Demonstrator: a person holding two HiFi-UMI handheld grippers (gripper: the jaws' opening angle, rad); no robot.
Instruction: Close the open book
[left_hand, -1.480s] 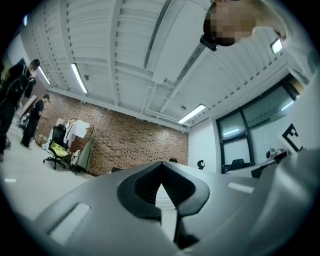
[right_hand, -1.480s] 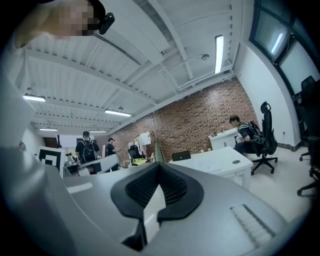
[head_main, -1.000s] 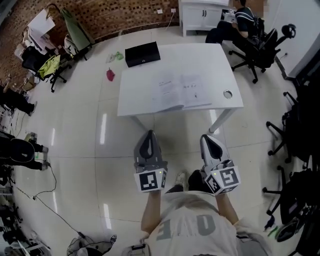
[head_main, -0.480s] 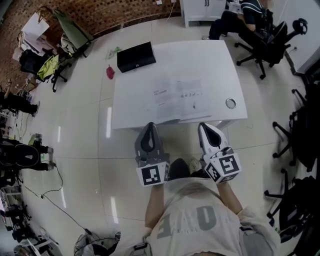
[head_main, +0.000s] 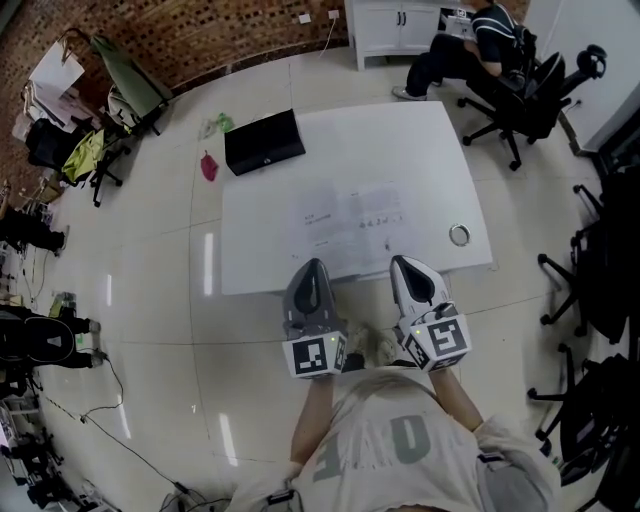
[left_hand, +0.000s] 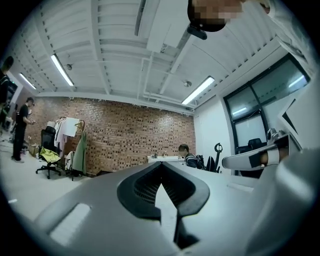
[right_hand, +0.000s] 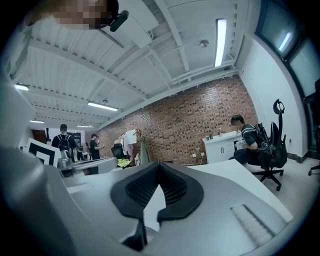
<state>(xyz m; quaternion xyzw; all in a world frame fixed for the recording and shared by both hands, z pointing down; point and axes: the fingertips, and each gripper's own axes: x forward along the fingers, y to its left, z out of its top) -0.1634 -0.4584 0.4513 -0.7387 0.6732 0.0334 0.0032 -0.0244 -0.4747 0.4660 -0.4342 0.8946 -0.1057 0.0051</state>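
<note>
Book (head_main: 352, 215), one, open and flat on the white table (head_main: 250, 250), about in the middle, pages up. Just one table, with three things on top: the book, one black box (head_main: 264, 142) at the far left corner, and one small round ring (head_main: 459, 235) near the right edge. Box and ring both well apart from the book.

Two grippers, side by side at the near edge of the table, both pointing at the book. Left gripper (head_main: 312, 264) with jaws shut tight, tips together, nothing between them. Right gripper (head_main: 404, 262) the same: jaws together, nothing held. Left tip near the book's near left corner, right tip near its near right corner. Touching the pages or not: too hard to tell. One marker cube on each gripper, so two in all: left cube (head_main: 315, 356) and right cube (head_main: 437, 341), both on the near side, close to the holder's body.

Past the table, one person (head_main: 478, 35) sitting on a black chair (head_main: 530, 85), right by one white cabinet (head_main: 392, 22). Brick wall (head_main: 200, 30) along the far side of the room. On the floor just past the box, two small things: one pink thing (head_main: 208, 166) and one green thing (head_main: 217, 124), near each other. More black chairs over on the right side, number hard to tell. In the left gripper view, two more people (left_hand: 22, 125) standing far off on the left, near the wall.
</note>
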